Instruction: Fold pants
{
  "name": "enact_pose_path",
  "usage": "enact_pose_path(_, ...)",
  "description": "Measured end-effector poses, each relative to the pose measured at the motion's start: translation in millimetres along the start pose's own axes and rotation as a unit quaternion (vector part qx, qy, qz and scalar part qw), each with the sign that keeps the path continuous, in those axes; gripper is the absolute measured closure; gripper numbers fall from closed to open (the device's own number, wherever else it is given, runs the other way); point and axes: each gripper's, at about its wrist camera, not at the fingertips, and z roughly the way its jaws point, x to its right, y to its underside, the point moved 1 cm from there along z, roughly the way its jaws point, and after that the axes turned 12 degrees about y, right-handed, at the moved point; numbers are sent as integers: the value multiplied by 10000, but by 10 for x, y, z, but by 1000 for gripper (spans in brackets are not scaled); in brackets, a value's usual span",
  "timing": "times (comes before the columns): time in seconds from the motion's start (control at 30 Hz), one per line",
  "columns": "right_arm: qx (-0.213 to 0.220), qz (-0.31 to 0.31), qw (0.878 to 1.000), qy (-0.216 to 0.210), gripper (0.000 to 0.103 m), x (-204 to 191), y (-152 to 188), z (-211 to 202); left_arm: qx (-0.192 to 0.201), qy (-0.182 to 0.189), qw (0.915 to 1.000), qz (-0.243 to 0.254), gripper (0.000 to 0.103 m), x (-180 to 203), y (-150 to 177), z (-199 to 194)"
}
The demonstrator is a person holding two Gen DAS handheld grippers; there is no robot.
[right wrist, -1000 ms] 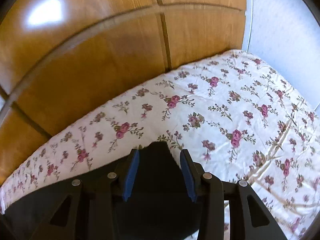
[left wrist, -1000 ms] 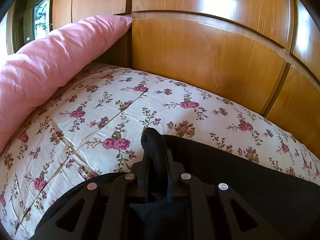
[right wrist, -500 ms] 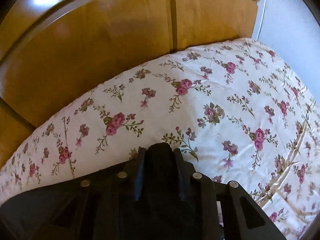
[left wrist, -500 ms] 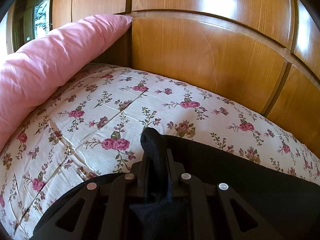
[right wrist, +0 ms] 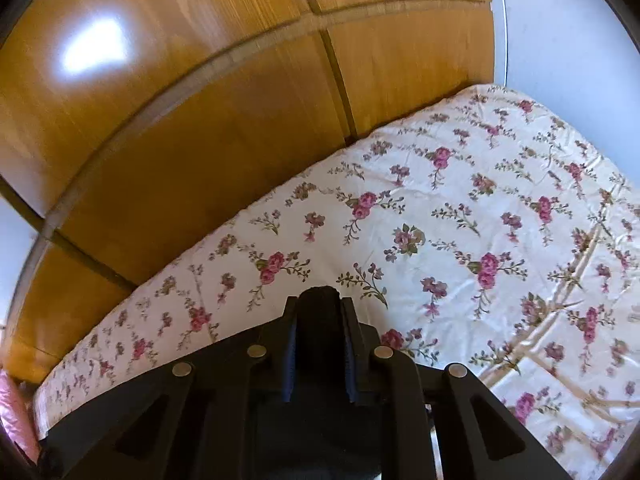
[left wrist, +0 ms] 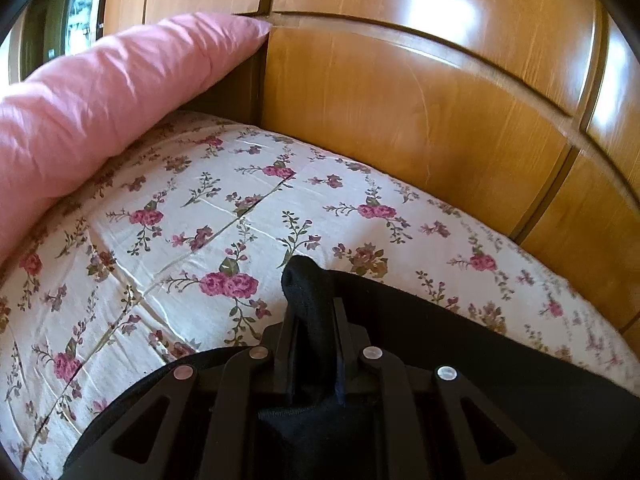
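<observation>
The black pants point(left wrist: 460, 344) lie on the flowered bedsheet point(left wrist: 180, 240) and stretch to the right in the left wrist view. My left gripper point(left wrist: 314, 316) is shut on a bunched fold of the pants, which pokes up between the fingers. My right gripper point(right wrist: 320, 316) is shut on another bunch of the black pants point(right wrist: 318, 300), held above the sheet point(right wrist: 480, 220). The rest of the garment under the right gripper is hidden by its body.
A pink pillow point(left wrist: 100, 92) leans at the left against the wooden headboard point(left wrist: 400, 100). The wooden panels point(right wrist: 180, 120) run along the bed's far side. A pale wall point(right wrist: 560, 40) stands at the far right.
My right gripper has closed from open onto the pants and lifted, tilting the view up. My left gripper has stayed shut on the pants and barely moved.
</observation>
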Motion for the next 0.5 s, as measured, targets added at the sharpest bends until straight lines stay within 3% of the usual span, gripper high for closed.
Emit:
enact_pose_path(0.2,22,211,9994,-270,84,58,26,-185,-15,164,9991,402,92,166,-178,-344)
enact_pose_path(0.37,126,483,9973,-541,85,93,53,-288,408,576,9974,168,92,61,-543,-827)
enact_pose_path(0.5,216,678,9945,-765,85,145,72,-406,518,873,9946,223,92,31,-614,-1118)
